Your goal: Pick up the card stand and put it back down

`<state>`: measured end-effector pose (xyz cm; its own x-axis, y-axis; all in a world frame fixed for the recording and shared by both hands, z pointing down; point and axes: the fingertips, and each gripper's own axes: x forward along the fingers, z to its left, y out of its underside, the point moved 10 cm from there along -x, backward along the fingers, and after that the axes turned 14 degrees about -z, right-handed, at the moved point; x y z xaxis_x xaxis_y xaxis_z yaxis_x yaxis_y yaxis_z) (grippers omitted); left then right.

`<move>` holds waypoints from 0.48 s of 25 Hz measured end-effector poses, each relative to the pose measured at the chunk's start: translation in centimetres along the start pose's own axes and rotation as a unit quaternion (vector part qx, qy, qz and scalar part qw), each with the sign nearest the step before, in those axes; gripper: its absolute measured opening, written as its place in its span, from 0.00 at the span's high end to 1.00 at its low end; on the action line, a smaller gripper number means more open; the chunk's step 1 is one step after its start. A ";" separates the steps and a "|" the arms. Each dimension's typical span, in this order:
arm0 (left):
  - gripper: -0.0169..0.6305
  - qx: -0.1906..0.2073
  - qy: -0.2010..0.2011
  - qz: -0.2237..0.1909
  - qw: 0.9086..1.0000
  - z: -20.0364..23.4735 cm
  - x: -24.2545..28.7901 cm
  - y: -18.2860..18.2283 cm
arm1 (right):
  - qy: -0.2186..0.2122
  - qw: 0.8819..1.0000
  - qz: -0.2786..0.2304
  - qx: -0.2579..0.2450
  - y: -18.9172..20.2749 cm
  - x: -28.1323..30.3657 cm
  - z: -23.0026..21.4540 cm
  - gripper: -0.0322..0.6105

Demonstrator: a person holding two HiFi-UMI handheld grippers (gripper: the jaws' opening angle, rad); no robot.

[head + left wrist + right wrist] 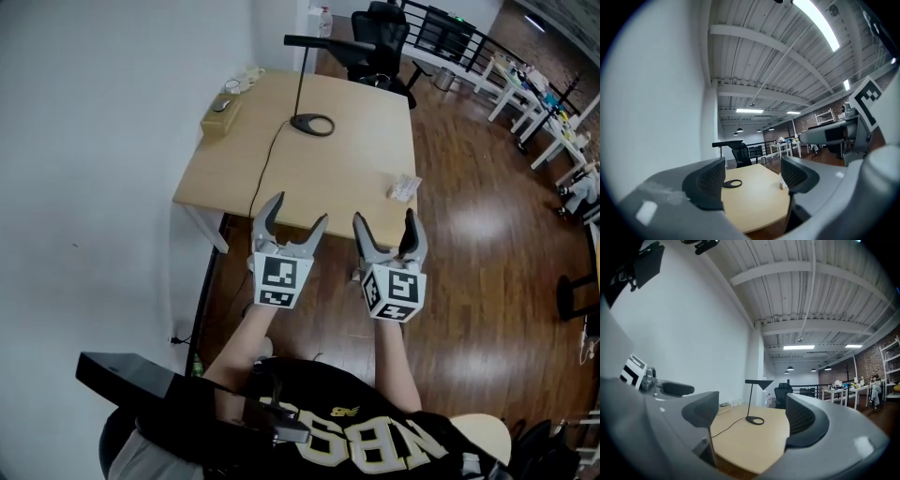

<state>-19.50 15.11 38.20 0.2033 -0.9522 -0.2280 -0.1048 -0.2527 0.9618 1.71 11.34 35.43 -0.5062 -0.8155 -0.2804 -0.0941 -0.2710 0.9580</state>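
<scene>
The small pale card stand [404, 187] sits near the right edge of the light wooden tabletop [328, 178], up and slightly right of the right gripper [384, 217], nearer it than the left gripper [298, 211]; both jaws stand apart, empty.

2 hand-held grippers [298, 211] [384, 217], 1 wood tbl [347, 178], 1 desk lamp [312, 124] & 1 card stand [404, 187]
</scene>
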 end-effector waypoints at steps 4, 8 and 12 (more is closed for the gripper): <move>0.38 -0.001 -0.004 -0.005 1.000 0.8 0.1 -0.3 | -0.001 1.000 -0.006 -0.007 -0.5 0.4 0.3 0.26; 0.38 -0.010 -0.003 -0.003 1.000 0.9 0.2 -0.5 | 0.001 1.000 -0.005 -0.008 -1.0 0.2 0.3 0.26; 0.38 -0.006 0.002 0.003 1.000 0.5 -0.2 -0.3 | 0.007 1.000 -0.004 -0.008 -1.2 -0.6 0.2 0.26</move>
